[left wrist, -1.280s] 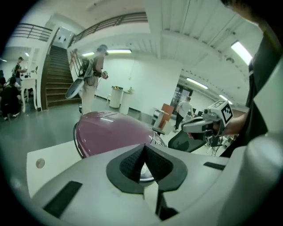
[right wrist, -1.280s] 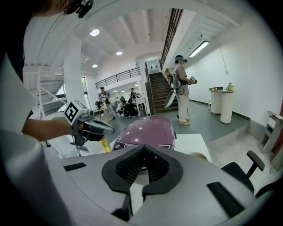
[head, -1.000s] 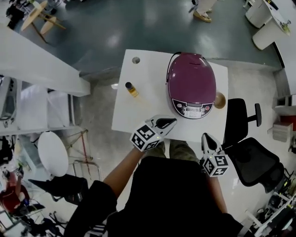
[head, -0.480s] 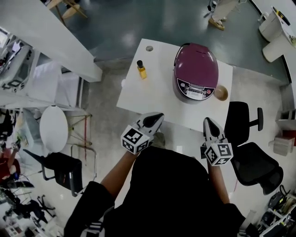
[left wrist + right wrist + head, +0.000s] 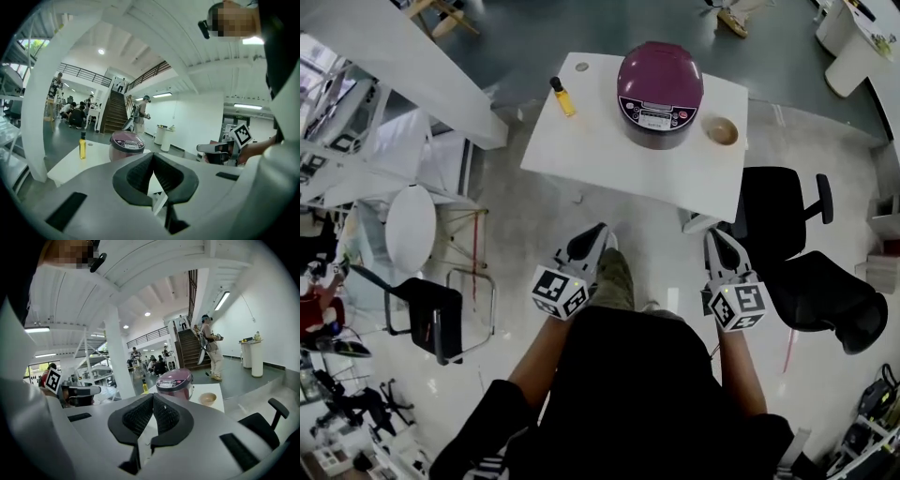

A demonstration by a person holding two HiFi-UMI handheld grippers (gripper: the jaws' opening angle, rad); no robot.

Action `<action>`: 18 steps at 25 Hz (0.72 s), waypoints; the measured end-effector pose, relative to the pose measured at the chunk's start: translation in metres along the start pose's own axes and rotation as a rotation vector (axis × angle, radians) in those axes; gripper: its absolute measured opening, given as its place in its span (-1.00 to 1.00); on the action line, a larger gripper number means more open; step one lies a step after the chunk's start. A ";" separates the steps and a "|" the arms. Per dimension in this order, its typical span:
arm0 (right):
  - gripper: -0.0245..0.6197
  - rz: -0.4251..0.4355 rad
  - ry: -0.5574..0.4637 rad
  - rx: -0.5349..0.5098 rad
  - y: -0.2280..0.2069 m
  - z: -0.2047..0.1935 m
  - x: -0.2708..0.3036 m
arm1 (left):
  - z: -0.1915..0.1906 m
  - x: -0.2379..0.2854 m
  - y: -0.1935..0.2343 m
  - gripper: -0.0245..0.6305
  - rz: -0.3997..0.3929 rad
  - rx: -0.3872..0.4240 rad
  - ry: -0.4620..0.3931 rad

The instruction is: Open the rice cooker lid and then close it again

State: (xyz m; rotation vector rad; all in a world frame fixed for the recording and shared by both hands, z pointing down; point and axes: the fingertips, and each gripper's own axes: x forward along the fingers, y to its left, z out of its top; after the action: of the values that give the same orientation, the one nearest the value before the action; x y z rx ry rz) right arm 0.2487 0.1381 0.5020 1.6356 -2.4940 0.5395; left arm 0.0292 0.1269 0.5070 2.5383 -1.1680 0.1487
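The maroon rice cooker [image 5: 659,92] stands with its lid down on the white table [image 5: 619,159], control panel facing me. It also shows far off in the left gripper view as rice cooker [image 5: 126,143] and in the right gripper view as rice cooker [image 5: 175,380]. My left gripper [image 5: 598,228] and right gripper [image 5: 712,234] are held in front of the body over the floor, well short of the table's near edge. Both are shut with nothing between the jaws, as seen at the left gripper [image 5: 153,154] and the right gripper [image 5: 153,396].
A small yellow bottle [image 5: 562,97] stands left of the cooker and a wooden bowl [image 5: 721,129] right of it. A black office chair [image 5: 778,202] sits by the table's right corner, another black chair [image 5: 830,295] behind it. A white round stool [image 5: 411,228] stands at left.
The view has backed away from the table: cooker and table now lie farther up the head view. Both grippers have drawn back from the table edge over the floor, still shut.
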 end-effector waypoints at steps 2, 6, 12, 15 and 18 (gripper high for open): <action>-0.92 0.009 -0.003 0.007 0.002 -0.011 -0.022 | -0.010 -0.020 -0.022 -0.92 0.008 0.023 0.005; -0.92 0.002 -0.016 0.031 0.019 -0.014 -0.060 | -0.024 -0.055 -0.049 -0.92 0.040 0.031 0.008; -0.92 -0.026 -0.061 -0.028 0.048 0.001 -0.084 | -0.007 -0.090 -0.039 -0.92 0.088 0.061 -0.059; -0.92 -0.061 -0.082 -0.030 0.058 0.013 -0.092 | 0.006 -0.102 -0.023 -0.92 0.096 0.091 -0.072; -0.92 -0.081 -0.093 -0.060 0.069 0.027 -0.097 | 0.020 -0.111 -0.019 -0.92 0.097 0.124 -0.090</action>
State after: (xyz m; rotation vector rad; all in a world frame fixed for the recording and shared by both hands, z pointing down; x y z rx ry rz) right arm 0.2293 0.2371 0.4339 1.7690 -2.4678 0.3847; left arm -0.0302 0.2106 0.4577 2.6203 -1.3565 0.1354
